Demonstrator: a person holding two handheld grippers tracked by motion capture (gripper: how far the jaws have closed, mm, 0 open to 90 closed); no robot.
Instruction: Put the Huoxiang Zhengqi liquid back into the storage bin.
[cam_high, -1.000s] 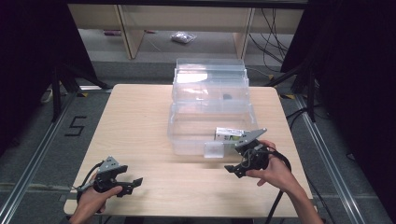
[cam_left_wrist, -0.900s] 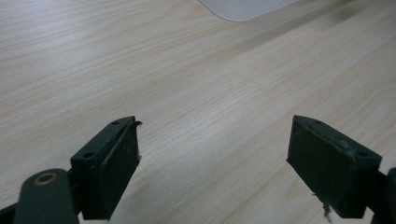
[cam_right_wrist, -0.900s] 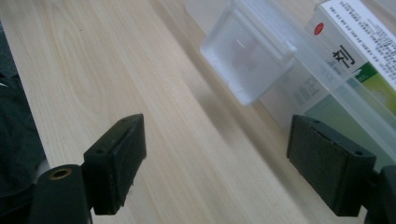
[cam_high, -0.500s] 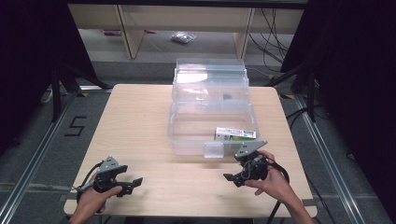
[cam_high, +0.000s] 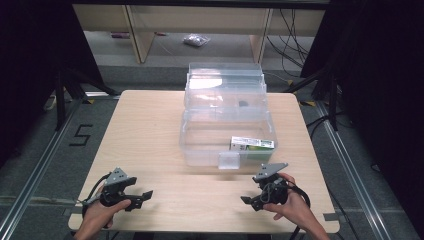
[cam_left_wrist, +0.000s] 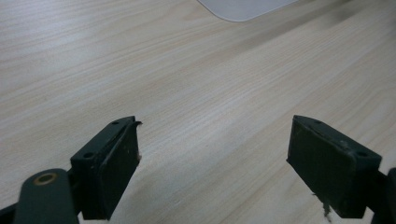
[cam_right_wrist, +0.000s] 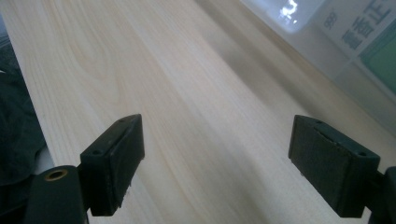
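A clear plastic box with its lid swung back stands at the table's middle-back. Inside it, at the front right, lies a green and white carton, which also appears through the box wall in the right gripper view. My left gripper rests low over the table near the front left, jaws wide apart with nothing between them. My right gripper sits near the front right, just in front of the box, also open and empty.
The wooden table has bare surface left of the box and between the two grippers. Its front edge runs just behind both hands. A small latch tab sticks out from the box's front wall. Shelving and cables stand beyond the table.
My right gripper has drawn back from the box's front right corner toward the table's front edge and lowered. The left gripper has stayed in place.
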